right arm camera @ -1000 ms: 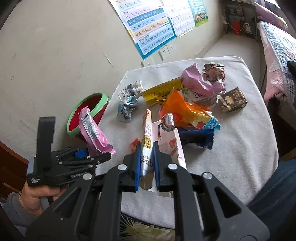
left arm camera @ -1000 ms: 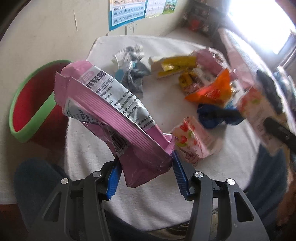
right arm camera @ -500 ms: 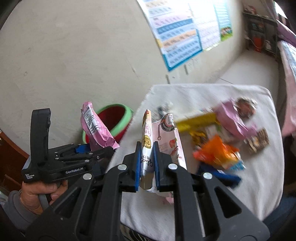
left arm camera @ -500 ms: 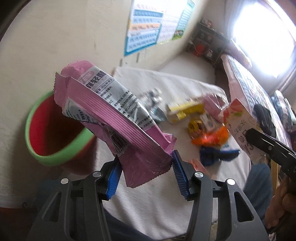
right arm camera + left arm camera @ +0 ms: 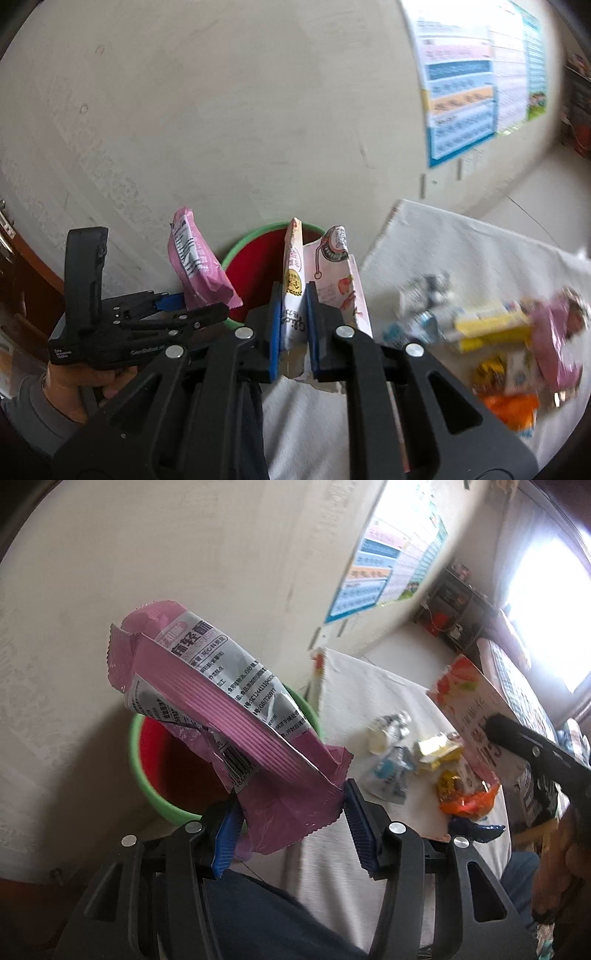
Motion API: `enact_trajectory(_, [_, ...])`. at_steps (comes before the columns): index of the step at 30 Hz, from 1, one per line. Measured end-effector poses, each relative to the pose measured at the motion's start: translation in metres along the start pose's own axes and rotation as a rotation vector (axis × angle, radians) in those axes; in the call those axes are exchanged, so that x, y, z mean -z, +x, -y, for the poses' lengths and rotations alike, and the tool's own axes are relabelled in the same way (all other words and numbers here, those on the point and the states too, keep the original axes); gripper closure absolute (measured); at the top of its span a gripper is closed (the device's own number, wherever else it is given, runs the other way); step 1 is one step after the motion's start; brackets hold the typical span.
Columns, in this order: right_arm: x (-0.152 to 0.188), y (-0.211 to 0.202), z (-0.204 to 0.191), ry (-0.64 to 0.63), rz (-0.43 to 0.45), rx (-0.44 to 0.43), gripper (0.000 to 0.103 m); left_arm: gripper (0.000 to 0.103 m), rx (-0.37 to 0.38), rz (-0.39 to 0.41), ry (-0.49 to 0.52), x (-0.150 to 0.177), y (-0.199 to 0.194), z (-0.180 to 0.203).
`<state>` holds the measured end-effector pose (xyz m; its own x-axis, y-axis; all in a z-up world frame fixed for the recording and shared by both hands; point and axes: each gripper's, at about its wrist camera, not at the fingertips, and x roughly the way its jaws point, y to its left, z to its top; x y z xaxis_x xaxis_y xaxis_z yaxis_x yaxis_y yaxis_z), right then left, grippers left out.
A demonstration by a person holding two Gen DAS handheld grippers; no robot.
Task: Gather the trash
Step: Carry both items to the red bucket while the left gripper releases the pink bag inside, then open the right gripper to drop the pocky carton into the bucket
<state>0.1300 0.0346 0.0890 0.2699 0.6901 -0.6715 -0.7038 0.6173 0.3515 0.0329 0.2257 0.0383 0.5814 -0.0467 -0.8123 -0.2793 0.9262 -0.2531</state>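
Note:
My left gripper (image 5: 291, 825) is shut on a pink snack packet (image 5: 221, 701) with a silver label, held up over the red bin with a green rim (image 5: 177, 760) by the wall. My right gripper (image 5: 293, 317) is shut on a white wrapper with strawberry print (image 5: 295, 288), its top edge in front of the same bin (image 5: 255, 266). In the right wrist view the left gripper (image 5: 177, 306) and its pink packet (image 5: 195, 269) show at the left, held by a hand. In the left wrist view the strawberry wrapper (image 5: 469, 698) and the right gripper's arm appear at the right.
A table under a white cloth (image 5: 480, 251) carries several more wrappers: yellow (image 5: 487, 325), pink (image 5: 554, 332), orange (image 5: 513, 406), and a crumpled blue-silver one (image 5: 391, 771). A poster (image 5: 476, 77) hangs on the beige wall. A dark trouser leg (image 5: 258, 915) lies below the left gripper.
Both grippers have swung left and up from over the table toward the wall, each keeping its wrapper. The bin has come from the left edge to straight ahead, and the table has slid right.

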Motion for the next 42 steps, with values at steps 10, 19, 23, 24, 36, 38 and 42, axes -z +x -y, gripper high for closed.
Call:
enact_trajectory(10, [-0.051, 0.057, -0.024, -0.041, -0.027, -0.093, 0.090, 0.053, -0.005, 0.007, -0.027, -0.019, 0.001, -0.044])
enact_trajectory(19, [-0.065, 0.102, -0.027, -0.016, -0.082, -0.124, 0.088, 0.049, 0.005, -0.030, -0.008, -0.032, 0.021, -0.053])
enact_trajectory(23, [-0.067, 0.114, -0.023, 0.035, -0.104, -0.131, 0.059, 0.024, -0.003, -0.047, 0.005, -0.030, 0.028, -0.056])
enact_trajectory(24, [-0.067, 0.115, -0.022, 0.041, -0.103, -0.131, 0.049, 0.022, -0.004, -0.048, 0.005, -0.029, 0.028, -0.057])
enact_trajectory(36, [-0.053, 0.089, -0.018, 0.084, -0.085, -0.094, 0.030, 0.015, 0.000, -0.050, -0.031, -0.010, 0.023, -0.056])
enact_trajectory(38, [-0.048, 0.077, -0.015, 0.091, -0.076, -0.079, 0.027, 0.013, 0.004, -0.040, -0.024, -0.009, 0.018, -0.047])
enact_trajectory(42, [-0.034, 0.047, -0.006, 0.121, -0.048, -0.037, 0.022, 0.010, 0.018, -0.028, -0.004, -0.005, 0.009, -0.027])
